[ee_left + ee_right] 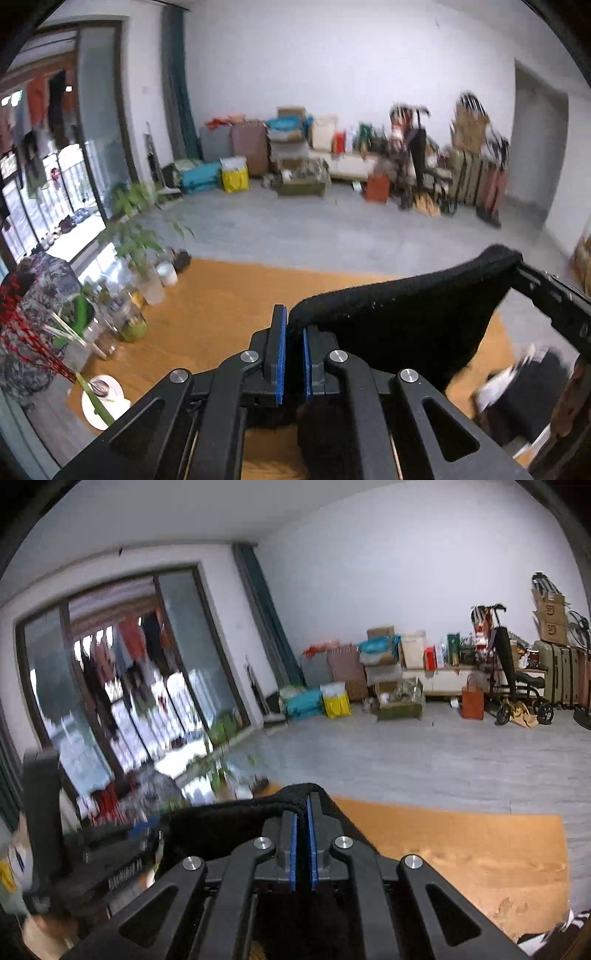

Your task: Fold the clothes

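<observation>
Aloft between two handheld grippers, a black garment (399, 325) is held stretched above an orange-brown wooden table (207, 314); its upper edge is drawn taut from the left gripper (294, 328) across to the right gripper (554, 295), which is seen at the right edge of the left wrist view. The blue-padded fingers (280, 354) of the left gripper are closed to a narrow slot, and a corner of the cloth is pinched between them; in the right wrist view the right gripper (303, 812) is shown with its blue pads (293, 849) pressed nearly together on a thick hemmed edge of the same garment (221, 823), which is draped off to the left towards the other gripper's black body (110, 864). Glass jars and bottles (125, 314) with green plants are lined along the table's left edge, beside a patterned vase (44, 295) with red sprigs; a white dish (99, 402) is seen near the front left corner. Beyond the table, a grey floor (424, 753) is bordered by a white wall, against which suitcases (236, 147), boxes, a yellow bag (336, 703), an orange bag (472, 703) and a walker (517, 679) are stacked; laundry (125, 646) is seen hanging behind the sliding glass doors, though much of that side is blurred.
</observation>
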### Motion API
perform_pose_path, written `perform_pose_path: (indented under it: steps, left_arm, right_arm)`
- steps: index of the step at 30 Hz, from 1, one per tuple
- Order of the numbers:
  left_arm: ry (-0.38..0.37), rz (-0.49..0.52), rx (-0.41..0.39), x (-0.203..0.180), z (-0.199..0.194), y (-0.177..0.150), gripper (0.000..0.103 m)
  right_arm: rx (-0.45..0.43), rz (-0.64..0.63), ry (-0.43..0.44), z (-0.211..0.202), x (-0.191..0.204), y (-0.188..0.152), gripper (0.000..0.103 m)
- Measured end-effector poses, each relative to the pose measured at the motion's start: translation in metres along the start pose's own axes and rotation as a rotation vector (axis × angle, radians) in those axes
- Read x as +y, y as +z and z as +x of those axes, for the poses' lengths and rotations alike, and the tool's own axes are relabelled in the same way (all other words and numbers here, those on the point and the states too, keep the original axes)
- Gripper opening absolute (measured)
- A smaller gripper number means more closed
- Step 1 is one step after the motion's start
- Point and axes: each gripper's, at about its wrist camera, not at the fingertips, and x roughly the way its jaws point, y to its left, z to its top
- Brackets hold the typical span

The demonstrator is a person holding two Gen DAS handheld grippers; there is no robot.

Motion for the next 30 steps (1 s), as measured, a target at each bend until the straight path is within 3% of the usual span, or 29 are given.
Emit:
perform_pose_path:
  steps: [6, 9, 12, 15, 18, 22, 25, 30]
  left_arm:
    - [-0.043, 0.042, 0.214, 0.010, 0.100, -0.121, 0.008]
    - [-0.060, 0.063, 0.338, 0.013, 0.133, -0.169, 0.008]
    - [-0.096, 0.072, 0.406, 0.022, 0.148, -0.203, 0.008]
    - [-0.129, 0.037, 0.428, 0.036, 0.153, -0.219, 0.009]
    - [-0.123, -0.022, 0.427, 0.052, 0.157, -0.225, 0.009]
    - [-0.140, -0.131, 0.420, 0.076, 0.161, -0.225, 0.009]
    - [-0.164, -0.170, 0.411, 0.082, 0.159, -0.225, 0.009]
    - [-0.176, -0.189, 0.425, 0.086, 0.163, -0.230, 0.009]
  right_arm:
    - [0.324, 0.167, 0.113, 0.082, -0.061, -0.172, 0.008]
    - [0.472, 0.285, 0.142, 0.114, -0.086, -0.238, 0.009]
    - [0.569, 0.359, 0.147, 0.131, -0.100, -0.286, 0.020]
    - [0.579, 0.448, 0.193, 0.129, -0.117, -0.295, 0.028]
    - [0.535, 0.461, 0.150, 0.118, -0.132, -0.277, 0.047]
    - [0.450, 0.427, 0.040, 0.097, -0.149, -0.258, 0.054]
    - [0.469, 0.443, -0.002, 0.091, -0.159, -0.271, 0.055]
    - [0.527, 0.561, 0.049, 0.108, -0.176, -0.303, 0.055]
